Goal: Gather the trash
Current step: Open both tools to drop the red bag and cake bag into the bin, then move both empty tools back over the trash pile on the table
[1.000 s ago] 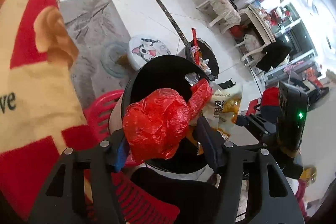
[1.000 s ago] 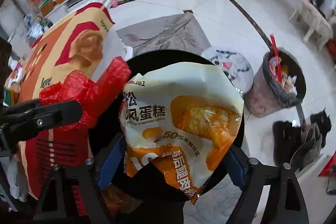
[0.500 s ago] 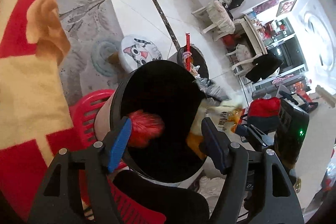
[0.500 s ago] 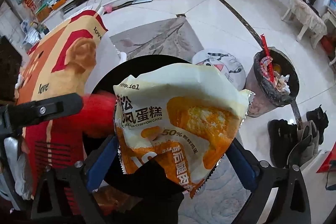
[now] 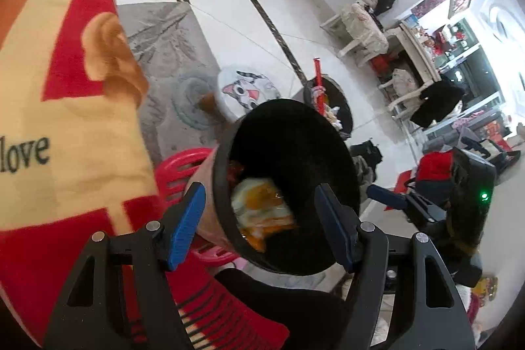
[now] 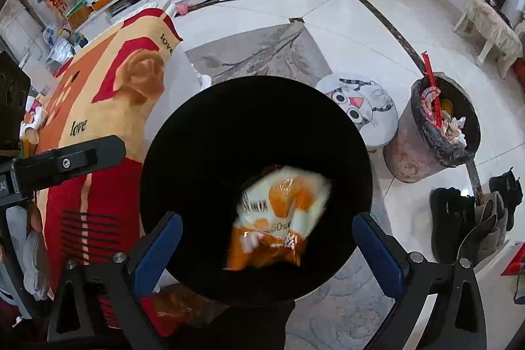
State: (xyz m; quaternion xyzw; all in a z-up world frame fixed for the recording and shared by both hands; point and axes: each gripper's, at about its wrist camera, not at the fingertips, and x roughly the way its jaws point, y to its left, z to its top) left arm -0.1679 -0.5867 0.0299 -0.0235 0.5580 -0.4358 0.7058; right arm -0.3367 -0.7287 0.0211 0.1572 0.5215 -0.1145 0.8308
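A bin lined in black (image 5: 288, 102) (image 6: 256, 79) stands right under both grippers. An orange and white snack packet (image 6: 279, 212) (image 5: 262, 205), blurred, lies loose inside it, touching neither gripper. Beside it a scrap of the red plastic bag (image 5: 234, 173) shows at the bin's inner wall. My left gripper (image 5: 261, 191) hangs open over the near rim with nothing between its blue pads. My right gripper (image 6: 266, 218) is over the bin too, its jaws opening wide, and no pad presses on anything. One of its fingers (image 5: 387, 199) shows at the right of the left wrist view.
A second bin (image 6: 436, 127) full of rubbish stands on the tiled floor to the right, next to a cat-face stool (image 6: 357, 107). A red and yellow blanket (image 5: 49, 87) fills the left. A red plastic stool (image 5: 177, 173) is beside the bin; dark shoes (image 6: 459, 218) lie at right.
The left gripper let go of the red bag, which dropped into the bin. The right jaws spread and the snack packet fell out of them into the bin.
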